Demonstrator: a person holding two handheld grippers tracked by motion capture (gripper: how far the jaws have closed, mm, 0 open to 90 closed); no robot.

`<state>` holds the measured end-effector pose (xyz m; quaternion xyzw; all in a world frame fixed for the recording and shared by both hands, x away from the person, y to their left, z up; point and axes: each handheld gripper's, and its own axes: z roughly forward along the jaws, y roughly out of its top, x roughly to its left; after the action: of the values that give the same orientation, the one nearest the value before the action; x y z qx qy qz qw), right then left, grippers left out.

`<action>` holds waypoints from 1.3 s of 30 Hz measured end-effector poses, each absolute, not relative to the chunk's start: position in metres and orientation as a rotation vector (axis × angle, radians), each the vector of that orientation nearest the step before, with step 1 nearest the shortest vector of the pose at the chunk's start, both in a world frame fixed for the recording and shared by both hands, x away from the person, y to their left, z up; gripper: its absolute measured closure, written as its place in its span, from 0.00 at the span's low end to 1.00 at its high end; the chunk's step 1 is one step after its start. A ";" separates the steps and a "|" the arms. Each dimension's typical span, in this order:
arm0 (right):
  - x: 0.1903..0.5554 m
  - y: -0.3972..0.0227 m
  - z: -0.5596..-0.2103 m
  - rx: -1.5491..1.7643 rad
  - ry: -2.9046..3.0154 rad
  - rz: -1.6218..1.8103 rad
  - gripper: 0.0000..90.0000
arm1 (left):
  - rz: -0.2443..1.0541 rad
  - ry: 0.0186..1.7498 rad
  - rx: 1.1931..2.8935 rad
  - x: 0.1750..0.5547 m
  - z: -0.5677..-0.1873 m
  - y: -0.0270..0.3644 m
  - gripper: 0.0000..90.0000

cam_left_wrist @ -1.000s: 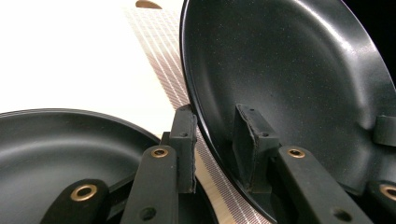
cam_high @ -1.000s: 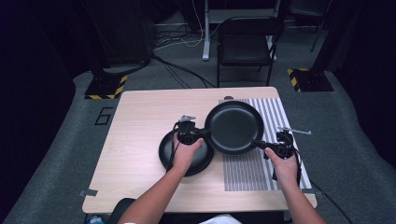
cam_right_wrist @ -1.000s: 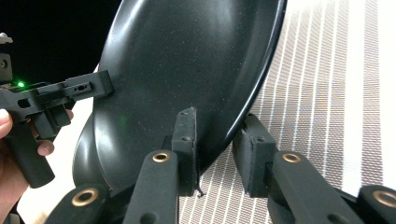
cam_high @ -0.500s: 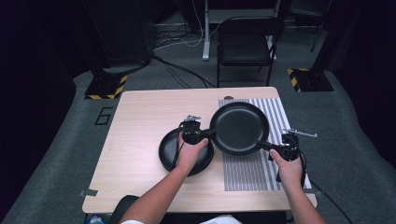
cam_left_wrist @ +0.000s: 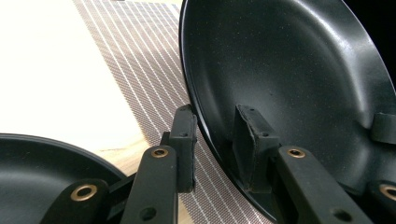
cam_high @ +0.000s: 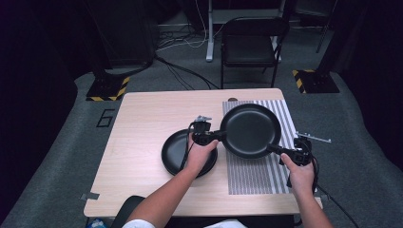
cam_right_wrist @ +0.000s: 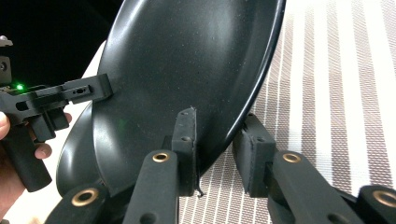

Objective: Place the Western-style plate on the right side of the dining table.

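1. Both pairs of jaws are clamped on the rim of the big pan [cam_high: 250,130]: my left gripper [cam_high: 205,137] pinches the rim on the side toward the small pan [cam_high: 177,151], my right gripper [cam_high: 293,154] pinches the opposite rim. In the left gripper view one pad sits inside the bowl and one outside, with the rim between them; the right gripper view shows the same.

2. Position: the big pan seems to hang off the table [cam_high: 152,118], above the striped mat [cam_high: 260,173] and tilted. The small pan lies flat on the wood just beside the mat, partly under my left hand [cam_high: 199,154].

3. Risk, slip: each grip is only a narrow bite on a smooth, curved, sloping wall. If either hand eases off, I judge the rim slides out and the pan swings down on the other grip.

4. Risk, twist: two hands hold one stiff object. If they drift apart or rotate unevenly, a pad could be levered off the rim.

5. Risk, collision: the left rim of the big pan is close to the small pan. Lowering without first moving further over the mat could land one rim on the other.

6. Risk, mat: setting down with sideways motion may drag or wrinkle the mat.
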<state>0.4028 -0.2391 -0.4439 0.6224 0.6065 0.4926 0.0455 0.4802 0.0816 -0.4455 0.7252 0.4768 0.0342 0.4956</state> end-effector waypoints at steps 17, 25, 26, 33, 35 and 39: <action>0.401 -0.254 -0.450 1.934 1.815 1.483 0.79 | 0.038 1.150 1.767 0.488 -0.453 0.066 0.78; 0.403 -0.256 -0.453 1.952 1.804 1.480 0.79 | 0.032 1.153 1.771 0.492 -0.458 0.062 0.78; 0.404 -0.257 -0.454 1.955 1.807 1.475 0.79 | 0.031 1.156 1.769 0.493 -0.459 0.062 0.78; 0.407 -0.259 -0.460 1.970 1.780 1.486 0.79 | 0.035 1.169 1.775 0.495 -0.463 0.057 0.78; 0.407 -0.261 -0.462 1.979 1.780 1.485 0.79 | 0.030 1.176 1.778 0.495 -0.465 0.056 0.78; 0.408 -0.263 -0.465 1.999 1.775 1.482 0.80 | 0.023 1.188 1.778 0.495 -0.467 0.054 0.78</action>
<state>0.4079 -0.2626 -0.4647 0.6533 0.5803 0.4844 0.0425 0.4954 0.0540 -0.4669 0.7289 0.4872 0.0093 0.4809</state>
